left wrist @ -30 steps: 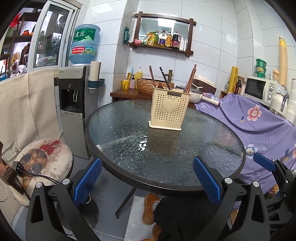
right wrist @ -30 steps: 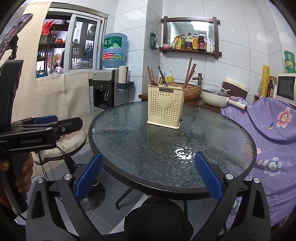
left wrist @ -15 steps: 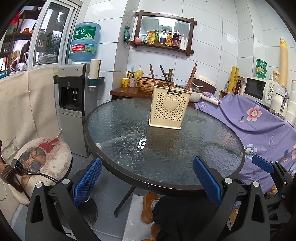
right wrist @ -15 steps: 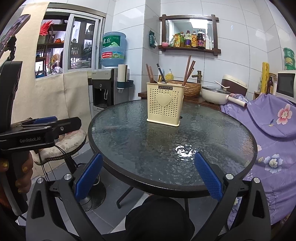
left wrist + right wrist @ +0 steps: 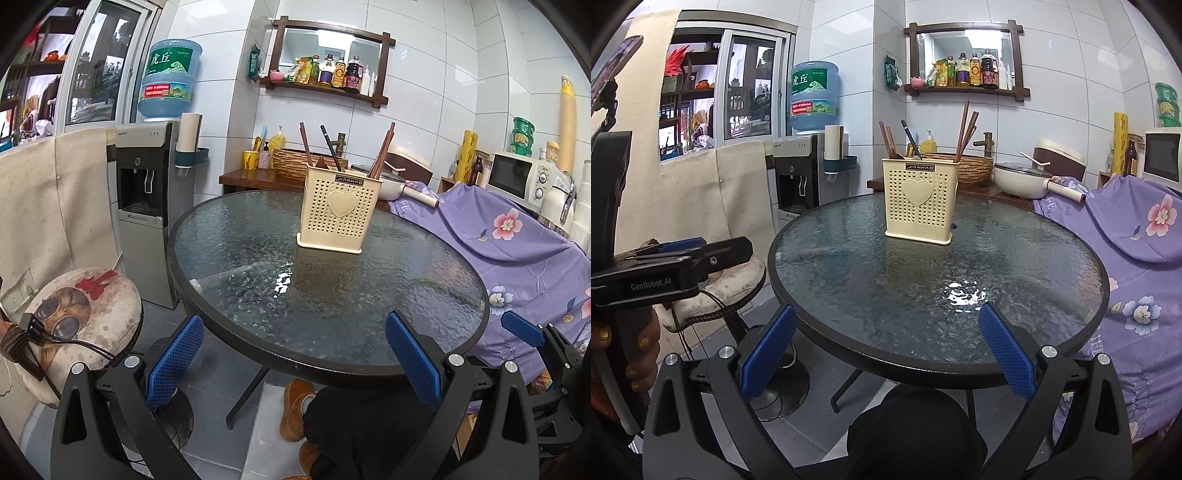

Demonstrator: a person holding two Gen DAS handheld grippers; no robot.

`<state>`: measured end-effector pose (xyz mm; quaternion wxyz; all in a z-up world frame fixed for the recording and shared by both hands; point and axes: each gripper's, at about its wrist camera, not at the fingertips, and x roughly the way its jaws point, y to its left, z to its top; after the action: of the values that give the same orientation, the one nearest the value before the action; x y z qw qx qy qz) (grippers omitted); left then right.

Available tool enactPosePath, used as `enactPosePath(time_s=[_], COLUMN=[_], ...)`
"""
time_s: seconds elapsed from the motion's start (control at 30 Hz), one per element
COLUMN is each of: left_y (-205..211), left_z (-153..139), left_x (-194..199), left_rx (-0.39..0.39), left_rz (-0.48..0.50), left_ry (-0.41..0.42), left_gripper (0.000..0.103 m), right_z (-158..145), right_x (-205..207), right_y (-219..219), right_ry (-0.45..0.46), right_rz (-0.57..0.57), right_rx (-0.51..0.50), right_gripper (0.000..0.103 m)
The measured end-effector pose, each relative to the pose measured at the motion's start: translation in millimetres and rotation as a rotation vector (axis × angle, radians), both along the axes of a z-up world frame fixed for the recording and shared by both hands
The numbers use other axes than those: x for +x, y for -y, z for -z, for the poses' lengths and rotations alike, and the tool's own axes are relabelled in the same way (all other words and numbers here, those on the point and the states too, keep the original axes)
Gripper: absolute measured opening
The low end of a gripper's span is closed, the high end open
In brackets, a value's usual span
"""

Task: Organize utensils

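Well back from both grippers, the cream utensil holder (image 5: 338, 211) (image 5: 921, 199) stands upright on the round glass table (image 5: 369, 314) (image 5: 849, 295), chopsticks (image 5: 966, 131) poking out. Left gripper (image 5: 293, 360) and right gripper (image 5: 886, 347) hover at the near rim, fingers spread wide, empty.

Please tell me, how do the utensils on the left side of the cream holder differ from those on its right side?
In the cream holder, the left utensils are shorter than the right utensils, which rise highest. The left utensils lean left; the right utensils lean right. The left group includes a black stick beside brown ones; the right group is all brown. Both groups stand inside the holder, on the glass table.
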<state>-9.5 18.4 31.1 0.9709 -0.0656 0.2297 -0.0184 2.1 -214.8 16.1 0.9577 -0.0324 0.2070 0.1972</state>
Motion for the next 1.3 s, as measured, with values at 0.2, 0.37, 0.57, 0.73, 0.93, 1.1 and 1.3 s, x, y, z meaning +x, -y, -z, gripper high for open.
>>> enactPosePath(time_s=[0.2,0.37,0.57,0.73,0.93,1.1,1.3], left_y=[1.2,3.2,4.8,4.2,6.5,9.8,8.8], left_z=[1.0,-1.3,-3.3,-3.7,-5.8,-7.4,-8.1], left_x=[-0.5,-1.3,-1.3,-1.4,-3.2,-3.1,-2.4], left_rx=[0.0,0.0,0.009,0.011,0.014,0.026,0.019], left_rz=[-0.005,-0.008,-0.01,-0.012,-0.019,-0.018,-0.024], left_ry=[0.004,0.007,0.008,0.008,0.017,0.018,0.013], left_gripper=[0.097,0.097,0.097,0.097,0.097,0.097,0.097], right_z=[0.3,-0.3,-1.5,-1.5,-2.0,-2.4,-2.8], right_x=[-0.2,0.1,-0.2,0.4,0.6,0.7,1.1], right_y=[-0.1,0.9,3.1,4.9,5.4,5.5,5.4], right_ry=[0.0,0.001,0.005,0.003,0.002,0.004,0.005], right_rz=[0.004,0.009,0.019,0.028,0.029,0.031,0.031], right_rx=[0.003,0.011,0.019,0.025,0.026,0.025,0.026], right_gripper=[0.097,0.097,0.097,0.097,0.097,0.097,0.097])
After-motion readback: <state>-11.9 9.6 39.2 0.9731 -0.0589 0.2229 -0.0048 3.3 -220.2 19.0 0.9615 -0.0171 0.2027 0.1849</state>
